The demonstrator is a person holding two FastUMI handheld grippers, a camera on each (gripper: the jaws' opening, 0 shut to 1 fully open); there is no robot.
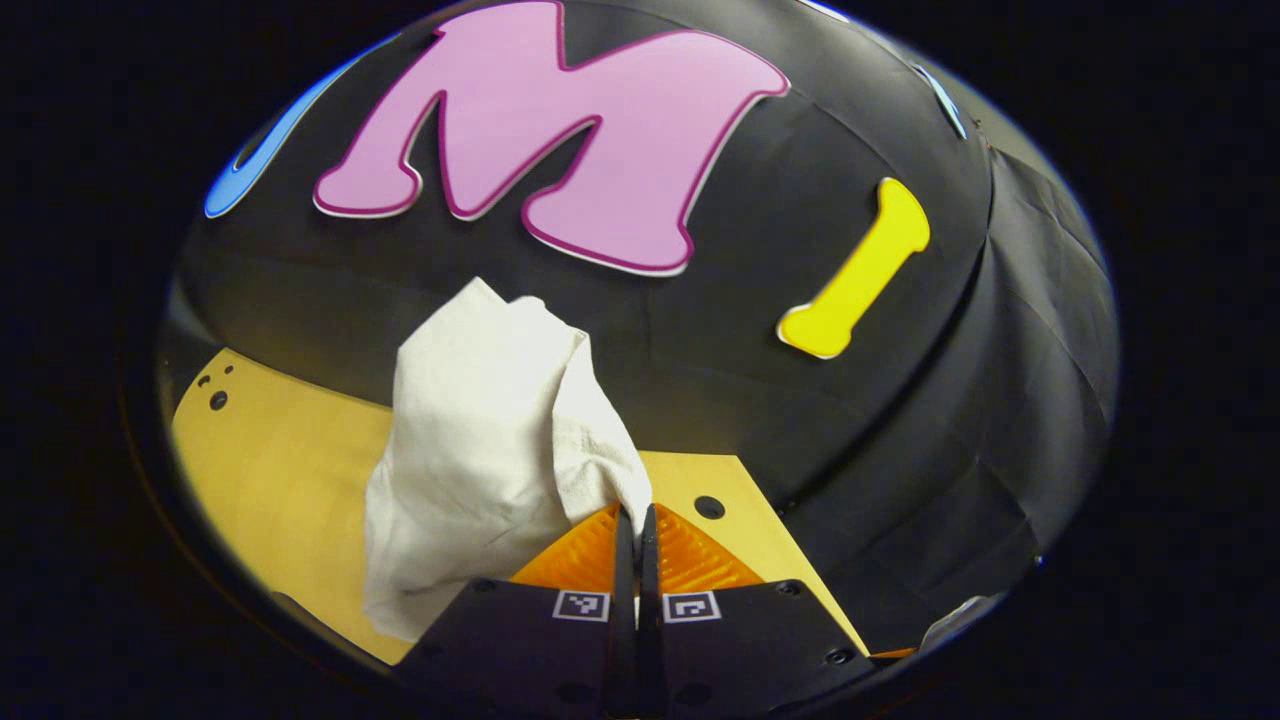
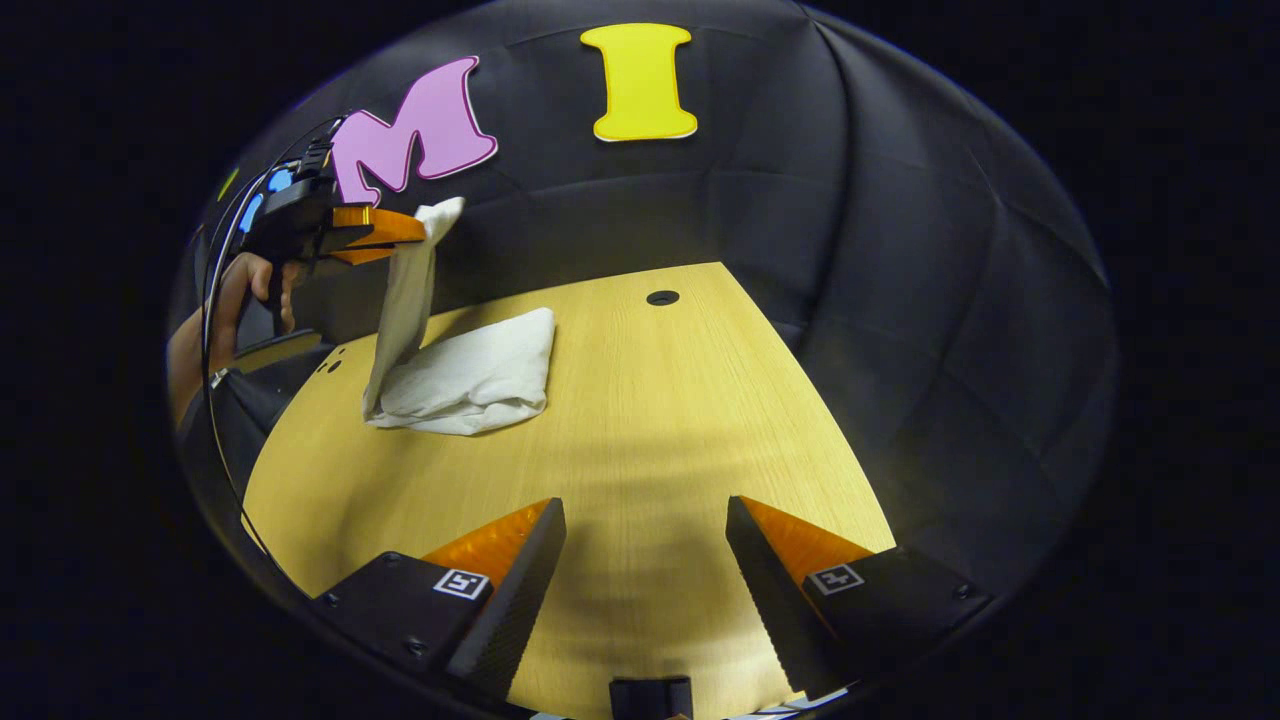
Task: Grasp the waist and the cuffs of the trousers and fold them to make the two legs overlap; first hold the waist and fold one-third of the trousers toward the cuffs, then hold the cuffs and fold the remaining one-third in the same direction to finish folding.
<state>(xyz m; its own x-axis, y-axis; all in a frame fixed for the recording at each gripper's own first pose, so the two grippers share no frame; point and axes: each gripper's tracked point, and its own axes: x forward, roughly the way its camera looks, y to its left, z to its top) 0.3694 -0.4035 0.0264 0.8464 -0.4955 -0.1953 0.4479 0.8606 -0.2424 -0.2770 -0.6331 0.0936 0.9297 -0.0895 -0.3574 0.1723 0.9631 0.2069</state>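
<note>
Trousers [image 2: 470, 375], white and soft, lie mostly bundled on the left half of the wooden counter [image 2: 650, 420] in the right gripper view, with one end drawn up off the pile.

At the far left of that view a person's hand [image 2: 235, 300] holds the left gripper [image 2: 420, 228] above the counter, and the raised end of the cloth hangs from its tip down to the folded heap. In the left gripper view the same gripper [image 1: 636, 520] has its two fingers pressed together with only a thin slit between them, clenched on a corner of the trousers [image 1: 480, 450]; the fabric billows up and to the left of the fingers, in front of the black booth wall [image 1: 900, 420], with the counter [image 1: 280, 470] below it.

Moving right in the right gripper view, the middle of the counter is bare wood with a small round hole [image 2: 662, 297] near its far edge. Over the near edge, the right gripper [image 2: 645, 560] is released: its fingers stand wide apart with nothing between them, well apart from the trousers.
</note>
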